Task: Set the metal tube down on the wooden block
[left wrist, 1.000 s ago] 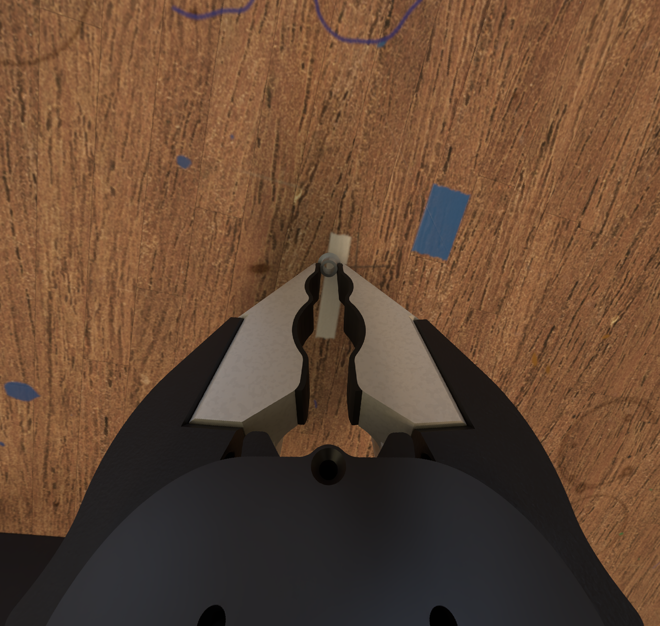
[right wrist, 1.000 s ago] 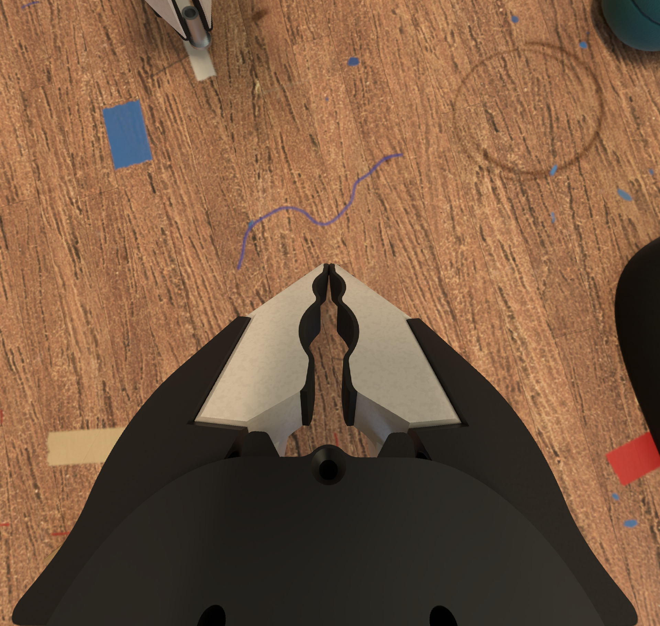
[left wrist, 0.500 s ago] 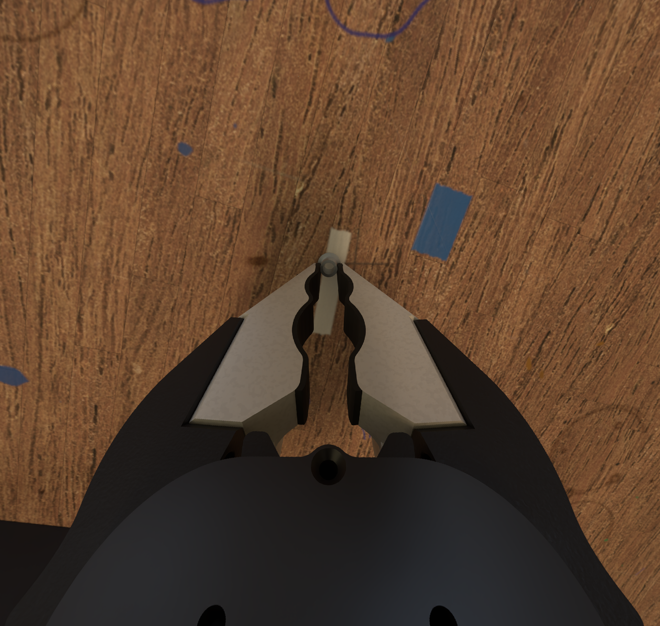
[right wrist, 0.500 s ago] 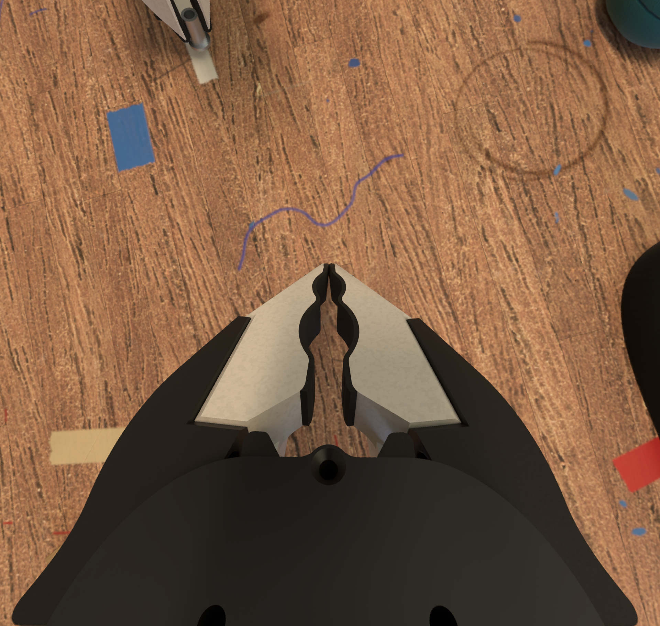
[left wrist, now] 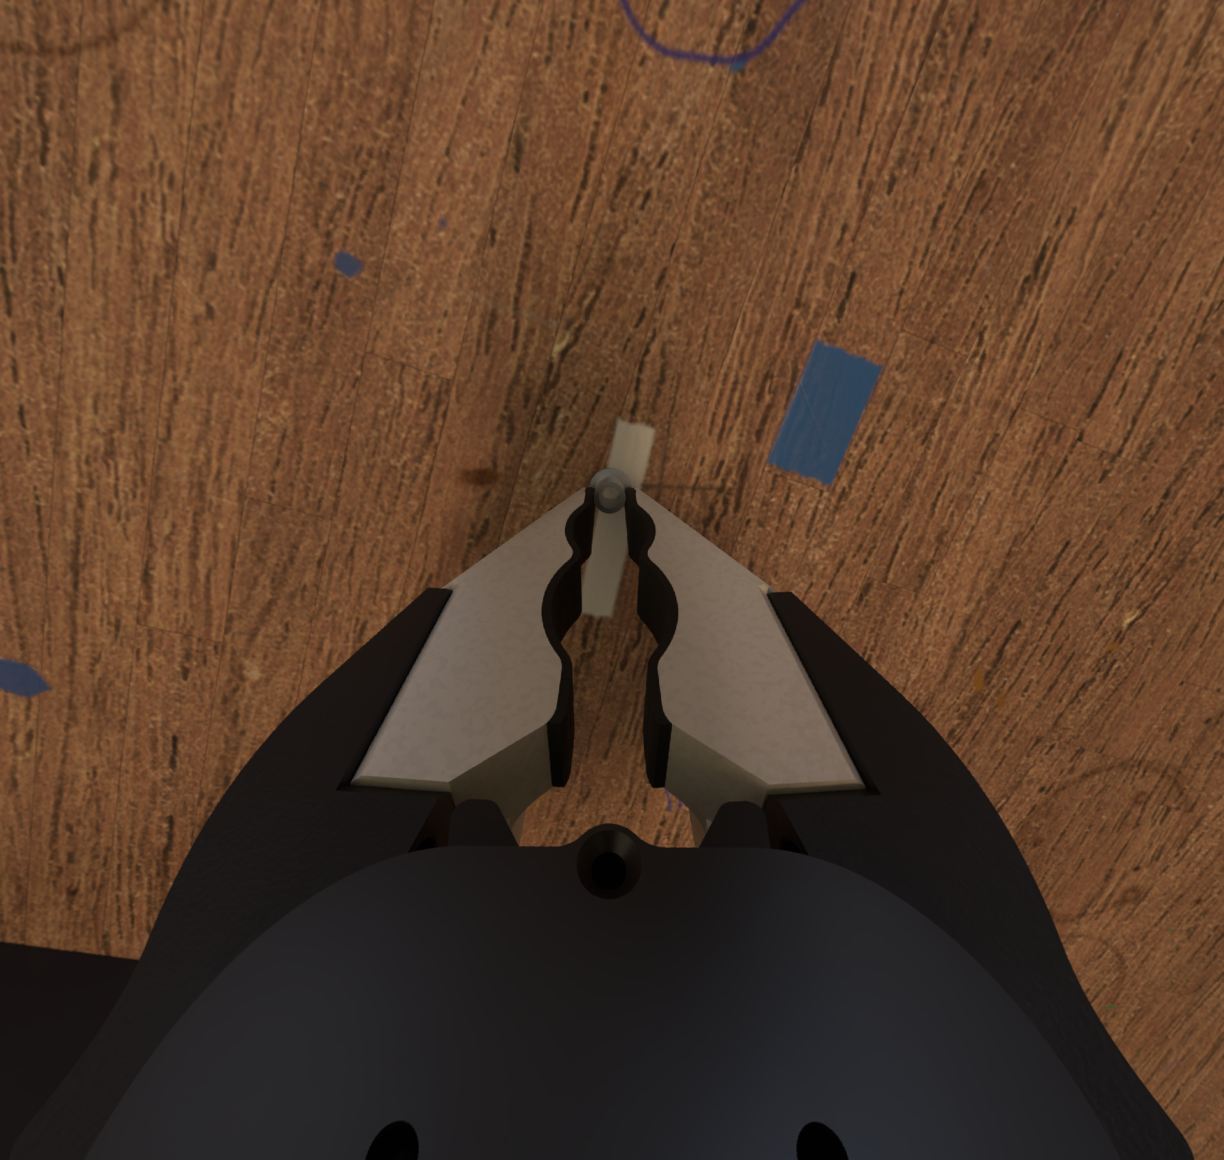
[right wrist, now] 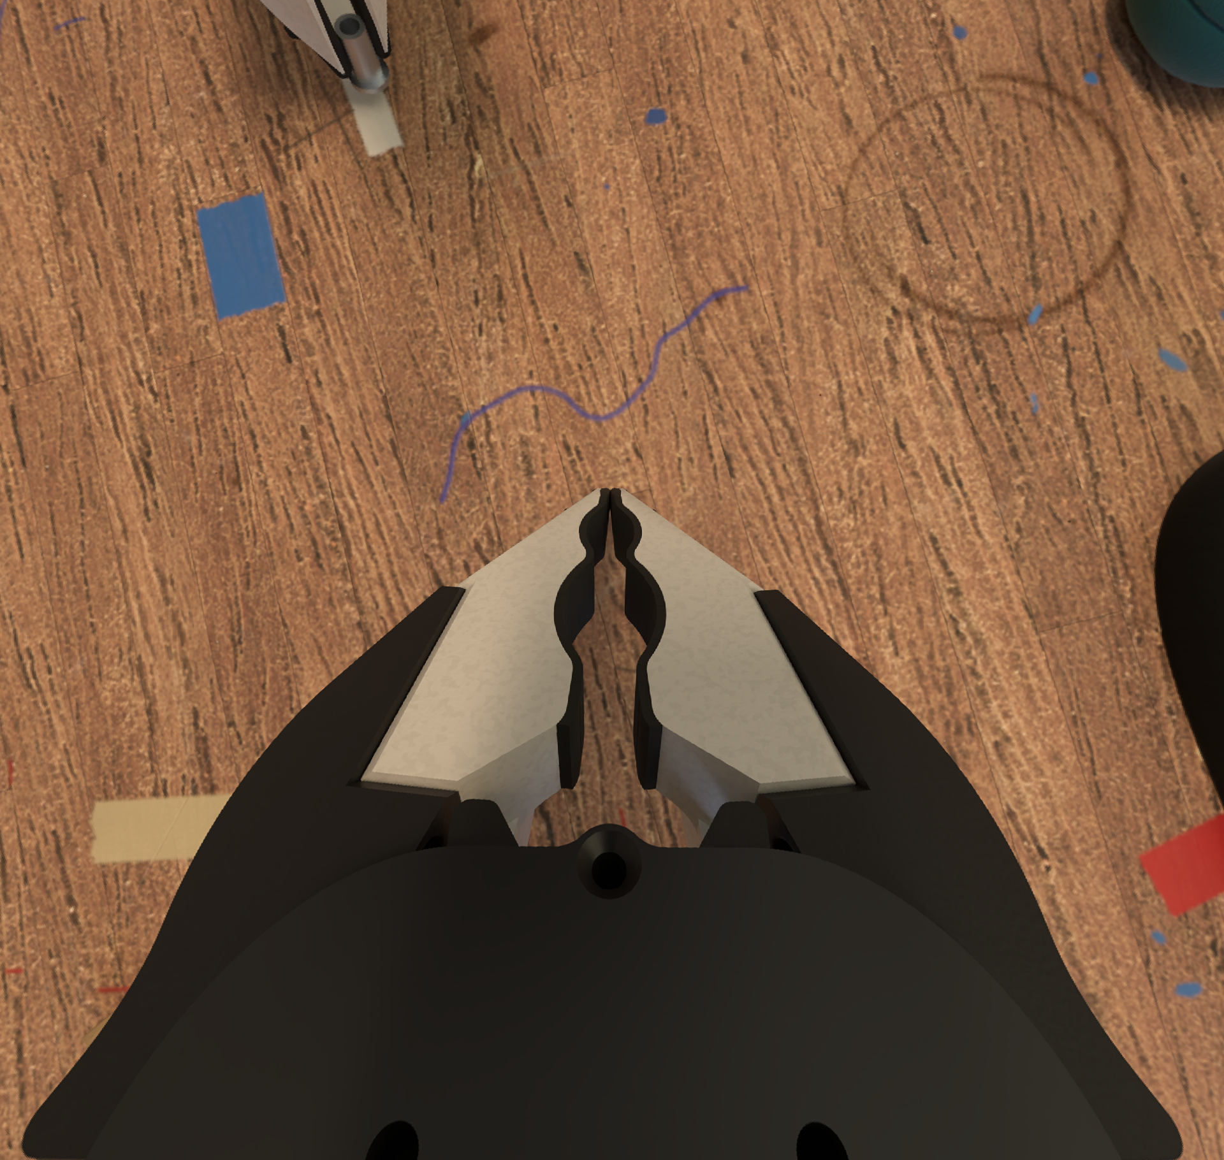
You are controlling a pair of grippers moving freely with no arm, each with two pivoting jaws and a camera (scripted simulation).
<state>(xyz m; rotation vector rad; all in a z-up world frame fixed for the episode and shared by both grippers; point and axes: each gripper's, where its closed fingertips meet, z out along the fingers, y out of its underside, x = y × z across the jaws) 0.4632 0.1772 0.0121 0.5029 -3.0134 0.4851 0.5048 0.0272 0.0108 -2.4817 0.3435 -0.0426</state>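
Note:
My left gripper (left wrist: 609,491) is shut on the small grey metal tube (left wrist: 609,487), held upright between the fingertips and seen end-on. In the right wrist view the same tube (right wrist: 359,55) hangs from the left gripper (right wrist: 354,35) at the top left, above a strip of beige tape (right wrist: 377,122) on the table. My right gripper (right wrist: 609,496) is shut and empty over the wooden tabletop. No wooden block shows in either view.
On the table lie a blue tape patch (left wrist: 824,412), also in the right wrist view (right wrist: 242,254), a wavy blue pen line (right wrist: 596,400), a beige tape strip (right wrist: 155,830) and a red patch (right wrist: 1185,863). A teal round object (right wrist: 1185,9) and a black object (right wrist: 1192,631) sit at the right.
The left gripper with the tube has drifted slightly; the table marks slid a little in its view. In the right view the scene shifted slightly. Both grippers stay shut.

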